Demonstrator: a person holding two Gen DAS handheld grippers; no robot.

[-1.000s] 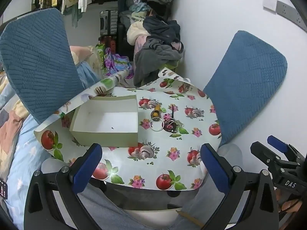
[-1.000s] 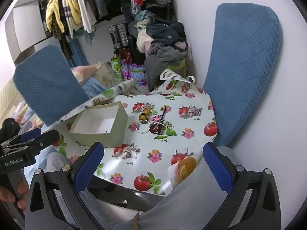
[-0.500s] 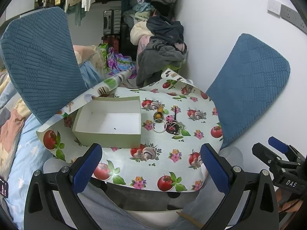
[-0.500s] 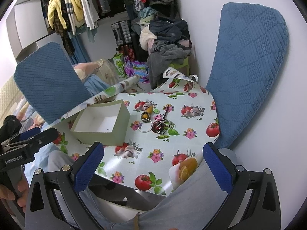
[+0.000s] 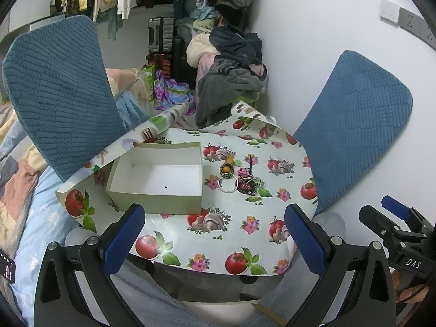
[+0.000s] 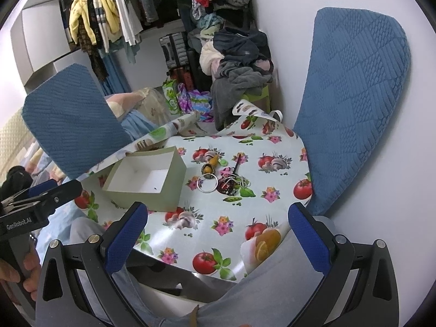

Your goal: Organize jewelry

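Note:
A small pile of jewelry [image 5: 246, 184] lies on a table covered with a fruit-print cloth [image 5: 218, 231]: a silver ring-shaped bangle [image 5: 228, 185], an orange and black piece [image 5: 227, 164], and tangled chains. The same jewelry pile [image 6: 231, 182] shows in the right wrist view. Left of it stands an open, empty pale green box [image 5: 160, 177], which the right wrist view shows as the box [image 6: 147, 181]. My left gripper [image 5: 215, 234] is open, held back from the table's near edge. My right gripper [image 6: 218, 234] is open too, nothing between its fingers.
Two blue quilted cushions [image 5: 62, 90] [image 5: 354, 128] flank the table. A heap of clothes [image 5: 231, 68] sits behind it against a white wall. A person's trouser legs [image 6: 272, 286] are under the near edge. Bedding [image 5: 24, 204] lies to the left.
Both grippers have pulled back and risen slightly, so the table and box sit a little lower and farther in view. The jewelry and box have not moved.

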